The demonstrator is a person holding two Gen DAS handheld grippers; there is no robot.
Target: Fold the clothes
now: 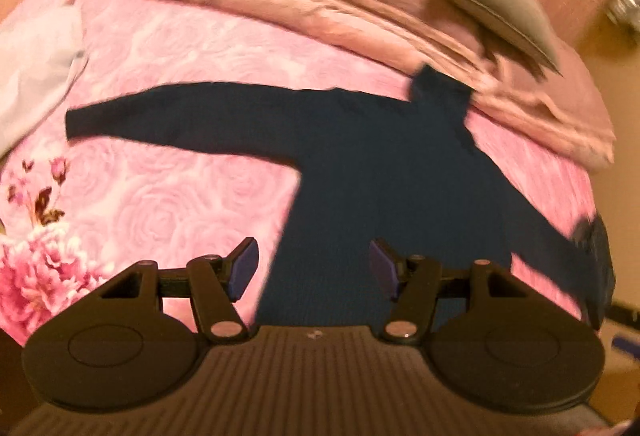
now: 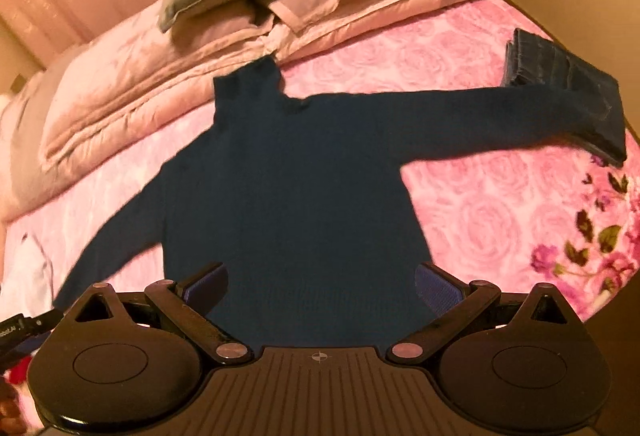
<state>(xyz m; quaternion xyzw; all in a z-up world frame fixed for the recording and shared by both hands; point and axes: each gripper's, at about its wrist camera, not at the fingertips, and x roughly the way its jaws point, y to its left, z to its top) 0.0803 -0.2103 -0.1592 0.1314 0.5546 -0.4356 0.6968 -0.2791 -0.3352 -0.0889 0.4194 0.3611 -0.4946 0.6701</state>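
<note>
sweater flat, fold not yet started

sweater [image 2: 288,171] lies spread on the bed [image 2: 480,220], sleeves out, collar twd the quilt [image 2: 132,75]. left claw [image 1: 314,268] & right claw [image 2: 320,292] both released, empty, above the hem. folded jeans [image 2: 568,87] at the sleeve tip. next: prob. grip a sleeve/side, fold inward.
</note>
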